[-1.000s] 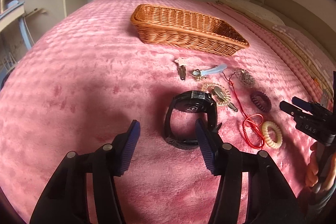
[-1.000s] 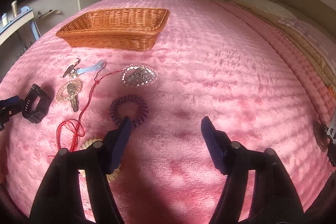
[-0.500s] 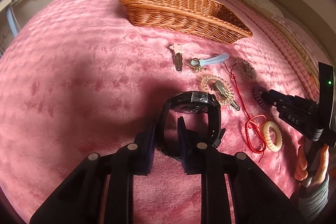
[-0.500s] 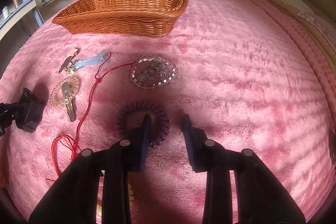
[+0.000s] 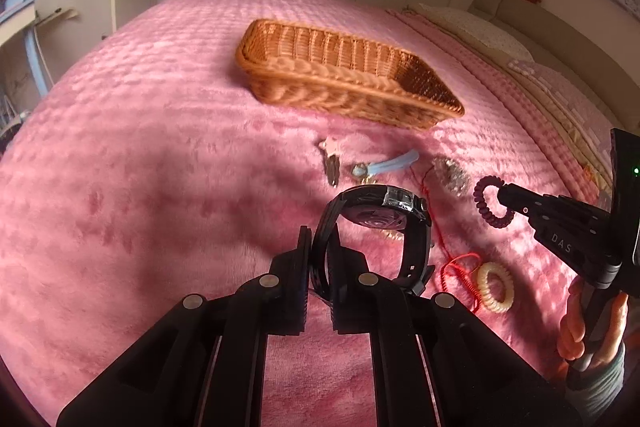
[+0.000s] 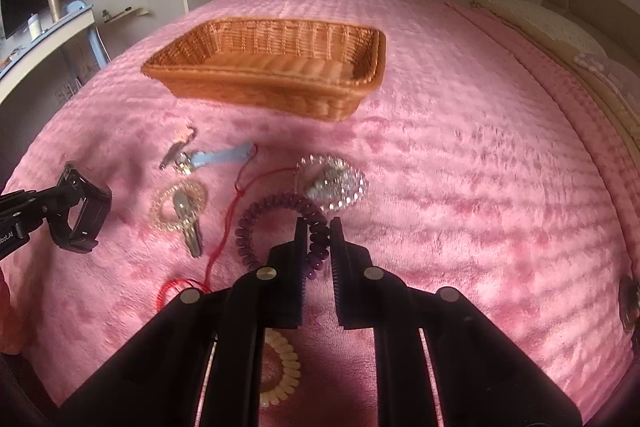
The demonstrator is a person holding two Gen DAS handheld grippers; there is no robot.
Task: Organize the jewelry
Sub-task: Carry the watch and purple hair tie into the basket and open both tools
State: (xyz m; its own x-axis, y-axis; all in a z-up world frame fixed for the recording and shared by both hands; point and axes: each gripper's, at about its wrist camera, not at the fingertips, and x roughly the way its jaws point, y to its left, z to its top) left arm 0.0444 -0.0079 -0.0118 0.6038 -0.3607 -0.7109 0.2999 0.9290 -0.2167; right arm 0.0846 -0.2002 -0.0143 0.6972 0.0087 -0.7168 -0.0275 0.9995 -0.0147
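My left gripper [image 5: 321,259] is shut on the strap of a black watch [image 5: 380,215] and holds it above the pink bedspread; it also shows in the right wrist view [image 6: 82,213]. My right gripper [image 6: 319,239] is shut on a purple spiral hair tie [image 6: 276,223] and holds it lifted; the tie also shows in the left wrist view [image 5: 490,205]. An empty wicker basket [image 6: 276,67] stands further back on the bed [image 5: 340,75].
On the bedspread lie a crystal brooch [image 6: 334,183], a red cord [image 6: 224,227], a beaded ring with a clip [image 6: 180,207], a blue strap with a ring [image 6: 224,157], a small hair clip [image 5: 332,159] and a cream spiral tie [image 5: 494,285]. Pillows lie far right.
Both grippers have closed fully on their items and lifted them off the bedspread: the left with the watch, the right with the purple tie.
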